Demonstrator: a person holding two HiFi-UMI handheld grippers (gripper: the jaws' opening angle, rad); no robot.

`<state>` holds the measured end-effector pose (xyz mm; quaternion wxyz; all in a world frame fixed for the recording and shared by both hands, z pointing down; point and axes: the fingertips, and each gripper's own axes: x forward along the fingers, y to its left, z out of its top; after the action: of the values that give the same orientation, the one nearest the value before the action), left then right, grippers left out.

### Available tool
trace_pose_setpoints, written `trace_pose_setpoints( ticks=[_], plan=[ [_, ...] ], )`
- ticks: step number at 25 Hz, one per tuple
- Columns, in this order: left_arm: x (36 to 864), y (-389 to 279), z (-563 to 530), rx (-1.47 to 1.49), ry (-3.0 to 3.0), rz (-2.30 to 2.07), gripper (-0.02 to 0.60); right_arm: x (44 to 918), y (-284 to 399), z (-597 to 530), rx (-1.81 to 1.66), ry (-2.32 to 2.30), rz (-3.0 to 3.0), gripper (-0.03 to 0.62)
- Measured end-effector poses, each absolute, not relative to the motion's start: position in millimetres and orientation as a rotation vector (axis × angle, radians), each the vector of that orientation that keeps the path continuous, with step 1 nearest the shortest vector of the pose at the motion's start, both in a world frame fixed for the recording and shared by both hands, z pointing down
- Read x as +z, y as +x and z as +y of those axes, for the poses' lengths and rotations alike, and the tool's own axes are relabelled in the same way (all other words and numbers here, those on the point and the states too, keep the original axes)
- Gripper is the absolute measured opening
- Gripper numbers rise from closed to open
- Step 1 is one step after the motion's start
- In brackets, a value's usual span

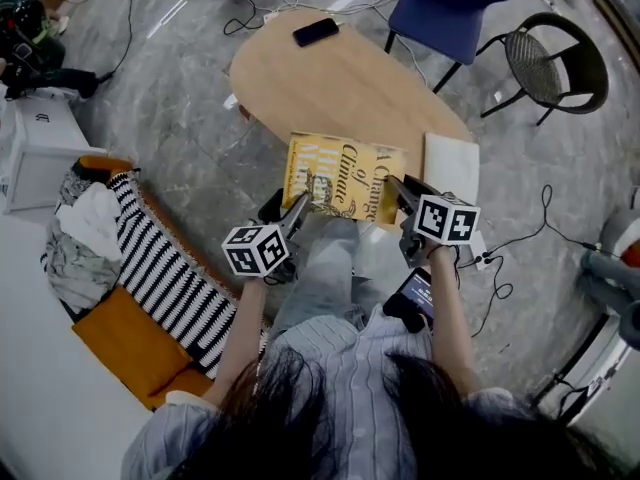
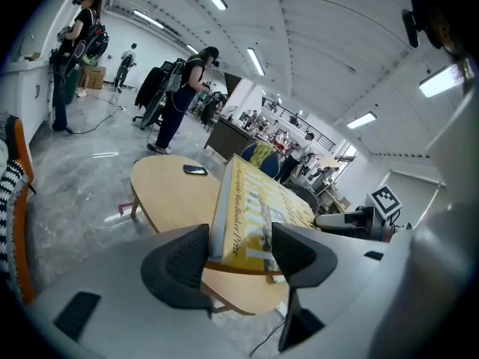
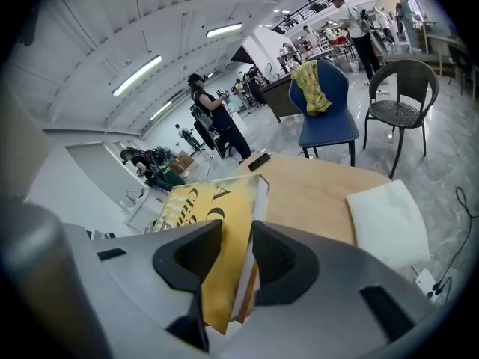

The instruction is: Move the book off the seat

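One broad wooden table [image 1: 340, 78] is filling the middle of the floor and, by my reading, is serving as the landing place. The orange seat [image 1: 125, 343] at the person's left, with a striped blanket [image 1: 165, 268] draped over it, is lying well apart from the task's thing, so that part of the job is looking done.

The yellow book [image 1: 340, 176] is hanging cover-up over the table's near edge, just beside a white pad [image 1: 451, 166] (whether its underside is touching the wood, I cannot tell). It is being held from two sides, probably so that it is staying level and closed rather than flopping open.

The left tool [image 1: 300, 204] is clamping the near corner by the spine, its jaws pressing on either side of the book. The right tool [image 1: 396, 184] is pinching the opposite edge, its jaws drawn narrow on cover and pages together.

A phone [image 1: 316, 31] is lying at the table's far end, well clear of where the book is heading.
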<state>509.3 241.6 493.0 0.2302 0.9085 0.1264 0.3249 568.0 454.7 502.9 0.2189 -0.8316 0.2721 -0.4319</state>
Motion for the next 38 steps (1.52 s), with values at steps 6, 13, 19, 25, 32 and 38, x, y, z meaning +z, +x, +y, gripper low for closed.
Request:
trace_pose_setpoints(
  ticks=[6,13,19,25,32,38],
  plan=[
    [527.0,544.7,244.1,0.967,2.479,0.383,0.273,538.0,597.3,457.4,-1.276,-2.295,0.705,0.139],
    [569.0,583.4,241.9,1.042,2.445,0.412,0.273,577.9,637.4,454.7,-1.341,-2.286,0.683,0.137],
    [616.3,609.9,237.6,1.084,2.425,0.449,0.273,622.3,658.7,449.7,-1.438,-2.265,0.675,0.135],
    [673.5,623.5,234.8,1.131,2.373,0.43,0.273,674.6,674.5,446.4,-1.53,-2.254,0.634,0.133],
    [721.2,628.0,233.9,1.217,2.357,0.429,0.273,723.9,678.6,445.3,-1.616,-2.209,0.615,0.132],
    [754.4,633.0,233.9,1.305,2.355,0.452,0.275,758.4,682.4,444.8,-1.678,-2.183,0.585,0.129]
  ],
)
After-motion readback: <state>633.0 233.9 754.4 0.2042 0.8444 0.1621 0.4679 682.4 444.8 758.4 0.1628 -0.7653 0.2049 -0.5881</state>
